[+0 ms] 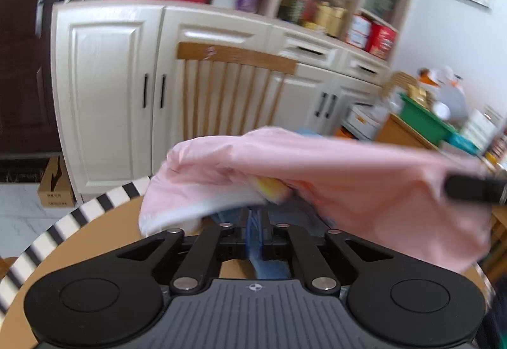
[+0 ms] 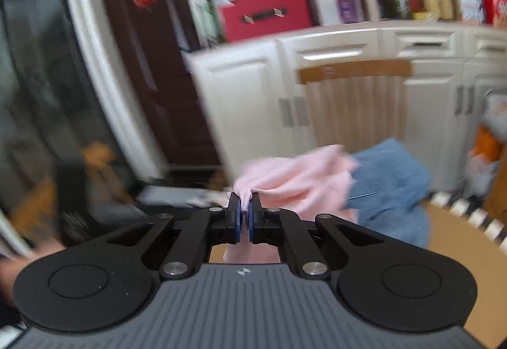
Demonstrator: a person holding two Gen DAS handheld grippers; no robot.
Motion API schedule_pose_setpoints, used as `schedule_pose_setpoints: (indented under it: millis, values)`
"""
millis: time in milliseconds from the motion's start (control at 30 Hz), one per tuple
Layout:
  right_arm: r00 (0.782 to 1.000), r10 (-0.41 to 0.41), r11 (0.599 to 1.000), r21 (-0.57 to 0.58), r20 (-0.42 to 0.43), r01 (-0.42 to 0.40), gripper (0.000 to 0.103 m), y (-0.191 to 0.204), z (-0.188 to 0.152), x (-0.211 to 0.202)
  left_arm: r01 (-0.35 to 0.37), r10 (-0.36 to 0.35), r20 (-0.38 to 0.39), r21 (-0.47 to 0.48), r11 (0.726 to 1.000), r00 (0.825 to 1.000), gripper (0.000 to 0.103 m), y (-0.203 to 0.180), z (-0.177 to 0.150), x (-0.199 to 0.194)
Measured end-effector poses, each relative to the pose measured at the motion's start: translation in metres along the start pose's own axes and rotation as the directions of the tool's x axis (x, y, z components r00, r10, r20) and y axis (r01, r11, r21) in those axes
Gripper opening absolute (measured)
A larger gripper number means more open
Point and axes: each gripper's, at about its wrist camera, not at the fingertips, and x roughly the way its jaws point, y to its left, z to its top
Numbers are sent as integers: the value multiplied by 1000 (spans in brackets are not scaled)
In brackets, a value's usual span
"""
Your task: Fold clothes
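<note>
Left wrist view: the left gripper (image 1: 253, 233) points forward and slightly down over a round wooden table with a black-and-white striped edge (image 1: 95, 206). Its jaws are nearly together and clenched on a thin edge of cloth, though blur makes it hard to tell which layer. A soft pink cotton garment (image 1: 317, 178) is lifted clear of the table and stretches sideways from just above these jaws toward the right edge of the picture, where the dark tip of the right gripper (image 1: 472, 189) meets its far end. The garment's long axis therefore runs left to right, spanning the two hands. A wooden slat-back chair (image 1: 234, 59) and cream cabinets (image 1: 107, 89) stand behind.

Right wrist view: the right gripper (image 2: 244, 211) is closed tight, grasping a bunched corner of the pink garment (image 2: 301, 178), which fans away ahead and to the right. A folded blue denim piece (image 2: 393, 184) lies just behind it on the table (image 2: 456, 238).

Judgement: each hand holds its own end, so the next fold depends on keeping the span taut and level.
</note>
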Motion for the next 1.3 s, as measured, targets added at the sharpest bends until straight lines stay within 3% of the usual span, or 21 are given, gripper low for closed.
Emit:
schedule_pose_setpoints:
  millis: [100, 133, 200, 300, 400, 433, 567, 600, 667, 733, 833, 867, 967, 1033, 1133, 1167, 1200, 1267, 1300]
  values:
    - [986, 164, 985, 57, -7, -163, 5, 29, -10, -56, 65, -66, 23, 25, 998, 998, 38, -25, -32, -66]
    - [976, 218, 973, 76, -21, -216, 5, 38, -16, -78, 83, -84, 28, 42, 996, 996, 40, -30, -43, -89]
    - [945, 324, 941, 118, -46, -317, 5, 55, -28, -120, 89, -91, 21, 53, 995, 996, 54, -40, -67, -135]
    - [906, 403, 911, 144, -128, -385, 5, 71, -58, -171, 96, -96, 0, 28, 995, 995, 70, -51, -113, -198]
    - [890, 362, 931, 146, -276, -334, 6, 74, -120, -204, 60, -61, -88, -6, 998, 994, 77, -56, -172, -243]
    - [875, 336, 941, 167, -350, -294, 7, 70, -146, -206, 38, -38, -134, -9, 999, 990, 77, -55, -192, -252]
    - [768, 204, 976, 190, -607, -109, 19, 53, -234, -208, -63, 45, -291, -53, 997, 956, 77, -40, -237, -260]
    - [767, 180, 980, 181, -616, -85, 20, 46, -237, -209, -83, 57, -312, -69, 994, 948, 77, -36, -240, -259]
    - [828, 144, 983, 171, -543, -59, 29, 31, -219, -213, -92, 59, -290, -104, 990, 955, 82, -28, -228, -250]
    - [893, 65, 988, 152, -445, 4, 59, 18, -199, -212, -98, 64, -242, -128, 987, 968, 84, -26, -210, -235]
    - [956, -77, 989, 102, -284, 110, 59, -3, -165, -183, -101, 67, -196, -167, 981, 978, 86, -30, -181, -195]
    - [957, -127, 980, 113, -262, 161, 60, -9, -155, -167, -103, 69, -190, -180, 978, 979, 86, -33, -173, -180]
    - [964, -171, 956, 203, -205, 213, 58, -34, -136, -120, -110, 75, -199, -169, 979, 977, 86, -48, -161, -138]
    - [962, -173, 934, 277, -210, 228, 56, -47, -133, -86, -139, 105, -250, -121, 983, 963, 83, -51, -162, -110]
    - [945, -193, 899, 337, -265, 278, 56, -53, -154, -33, -167, 135, -339, -68, 984, 931, 61, -46, -180, -76]
    - [938, -203, 894, 337, -281, 295, 56, -56, -159, -18, -167, 136, -328, -70, 983, 935, 55, -42, -184, -77]
    - [932, -217, 896, 320, -292, 309, 56, -54, -162, -5, -167, 136, -316, -72, 983, 939, 40, -39, -187, -78]
    - [918, -245, 898, 284, -313, 336, 55, -50, -168, 22, -153, 125, -328, -59, 986, 936, 32, -32, -187, -82]
    - [916, -248, 904, 265, -315, 335, 43, -50, -171, 28, -129, 98, -335, -74, 989, 937, 32, -27, -186, -84]
